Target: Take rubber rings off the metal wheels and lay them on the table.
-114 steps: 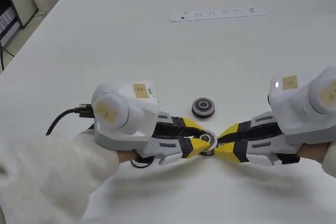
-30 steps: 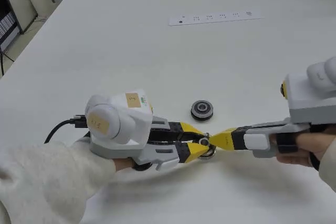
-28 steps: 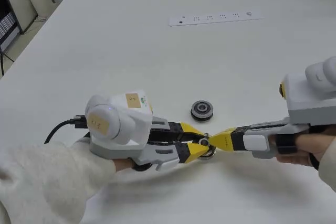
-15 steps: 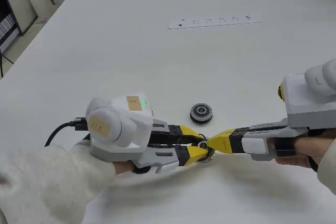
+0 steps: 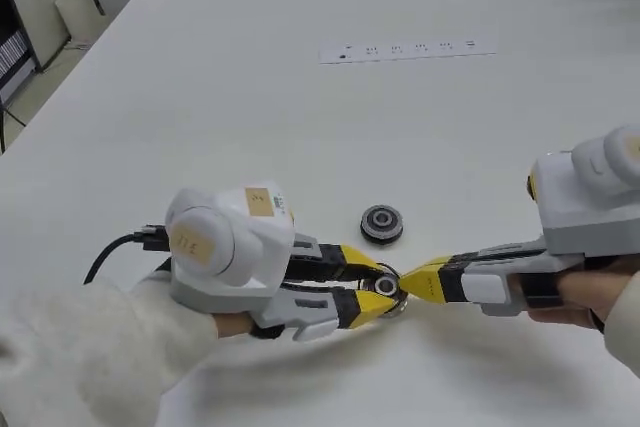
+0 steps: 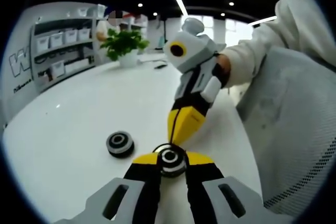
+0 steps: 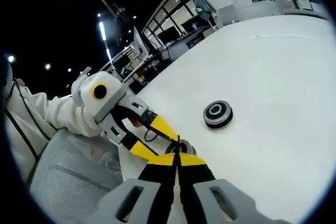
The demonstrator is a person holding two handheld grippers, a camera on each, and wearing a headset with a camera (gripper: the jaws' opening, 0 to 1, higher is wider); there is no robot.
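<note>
Head view: looks down on a white table [image 5: 250, 117], left gripper [image 5: 375, 287] reaching in from the left and right gripper [image 5: 408, 282] from the right, tips nose to nose at the near middle.

Left gripper view: finds the yellow-tipped jaws pinching a small metal wheel [image 6: 170, 160] by its sides, black rubber ring [image 6: 170, 147] around the rim, silver hub facing the camera. Wheel low over the table; touching it or not, cannot tell. Puts the right gripper's yellow tip straight at the far edge of that wheel.

Right gripper view: has the jaws pressed together, tips against the rim of the pinched wheel. Cannot tell whether any rubber is nipped between them.

Places a second wheel [image 5: 381, 223], ring on, flat on the table just beyond the two tips, apart from both. Farther back, a white power strip [image 5: 408, 49] lying across the table. Black cable [image 5: 115, 245] trailing from the back end of the left gripper. White sleeves [image 5: 90, 347] behind both grippers.
</note>
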